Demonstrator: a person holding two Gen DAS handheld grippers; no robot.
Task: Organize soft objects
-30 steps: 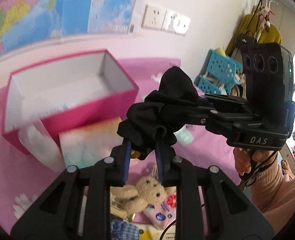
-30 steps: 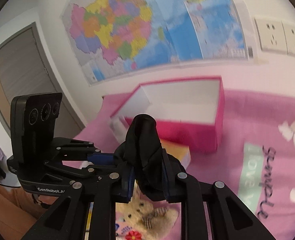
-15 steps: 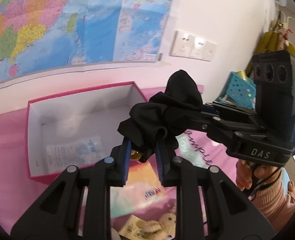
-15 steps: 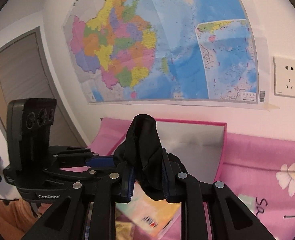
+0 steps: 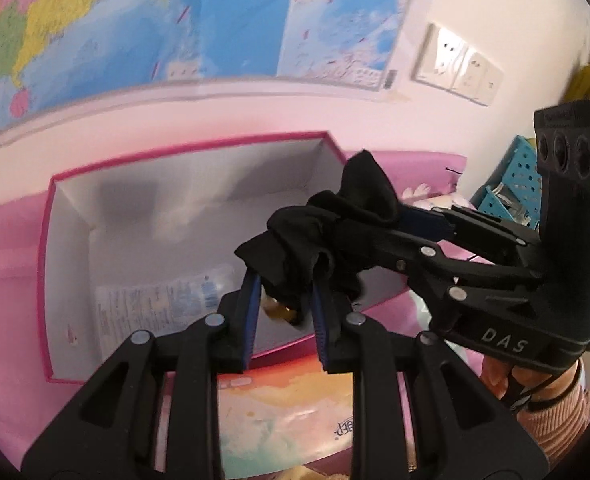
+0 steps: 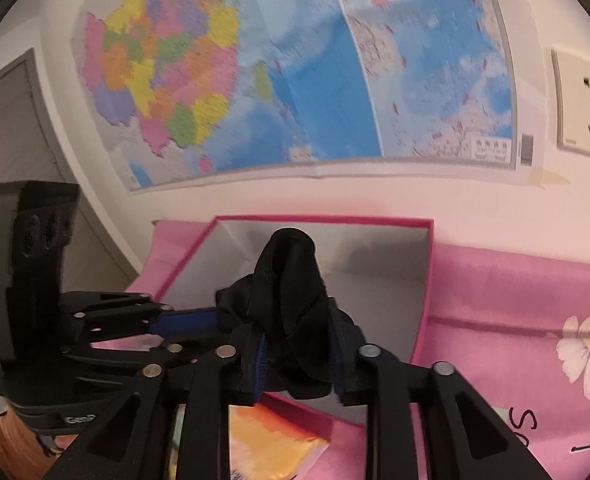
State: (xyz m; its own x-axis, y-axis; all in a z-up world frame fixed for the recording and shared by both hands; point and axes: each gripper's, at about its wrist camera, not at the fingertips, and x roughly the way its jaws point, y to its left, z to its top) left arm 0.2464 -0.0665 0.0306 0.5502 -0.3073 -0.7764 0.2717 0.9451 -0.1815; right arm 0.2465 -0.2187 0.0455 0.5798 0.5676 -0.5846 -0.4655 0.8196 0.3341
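Both grippers pinch one black cloth point(image 5: 327, 236): the left gripper point(image 5: 285, 312) grips its lower fold between blue fingers point(image 5: 251, 308), and the right gripper point(image 6: 297, 364) clamps the other end. The bundle hangs above an open pink box point(image 5: 71, 264) on a pink sheet point(image 6: 515, 304); a map point(image 6: 295, 60) covers the far wall.

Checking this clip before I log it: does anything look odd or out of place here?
Only one thing: both claws, left and right, are clamped on the same bunched black fabric item, held above the open pink cardboard box. Something small and golden hangs beneath the fabric; I cannot identify it.
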